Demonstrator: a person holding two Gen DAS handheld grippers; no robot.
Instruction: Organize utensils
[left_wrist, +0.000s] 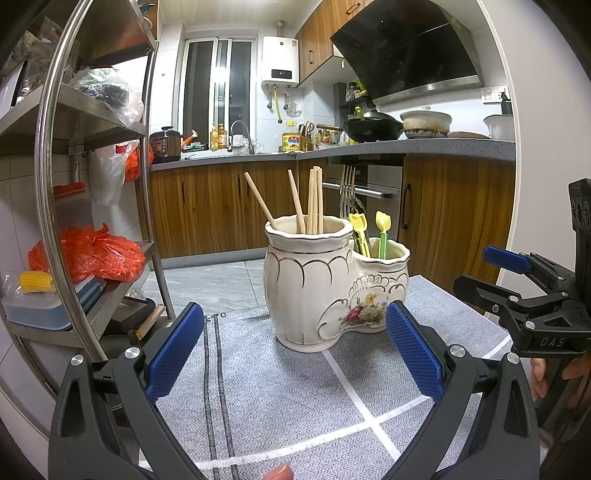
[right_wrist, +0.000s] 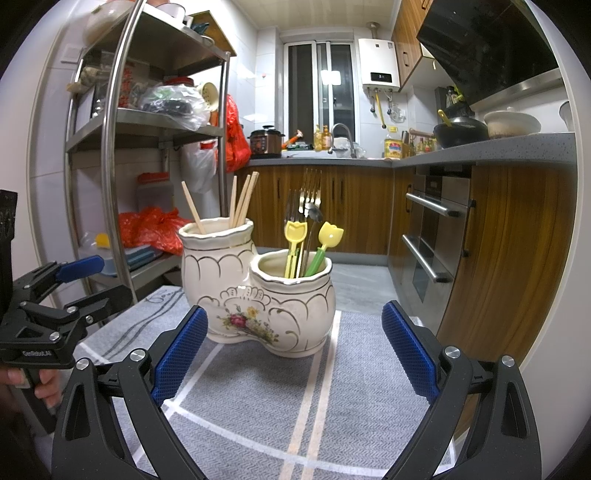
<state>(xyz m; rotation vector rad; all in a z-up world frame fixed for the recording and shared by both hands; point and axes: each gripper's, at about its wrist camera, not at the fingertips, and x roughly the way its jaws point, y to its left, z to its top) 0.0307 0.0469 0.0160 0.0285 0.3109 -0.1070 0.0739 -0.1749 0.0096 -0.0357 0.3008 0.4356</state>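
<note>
Only the right view showed the forks (right_wrist: 309, 192) clearly, ahead of the right claw (right_wrist: 295, 354); the left view half hid them behind the holder (left_wrist: 332, 280). Both claws gaped empty, level over the mat (right_wrist: 258, 387); the left claw (left_wrist: 295, 350) faced the chopsticks (left_wrist: 314, 199).

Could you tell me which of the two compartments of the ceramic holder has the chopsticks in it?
The taller compartment holds the wooden chopsticks. The shorter compartment joined to it holds the yellow tulip-topped utensils and metal forks instead.

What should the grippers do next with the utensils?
Probably just back away: the chopsticks stand in the holder's tall cup, the forks and yellow picks in the short one, and both the left gripper and right gripper are open and empty.
</note>
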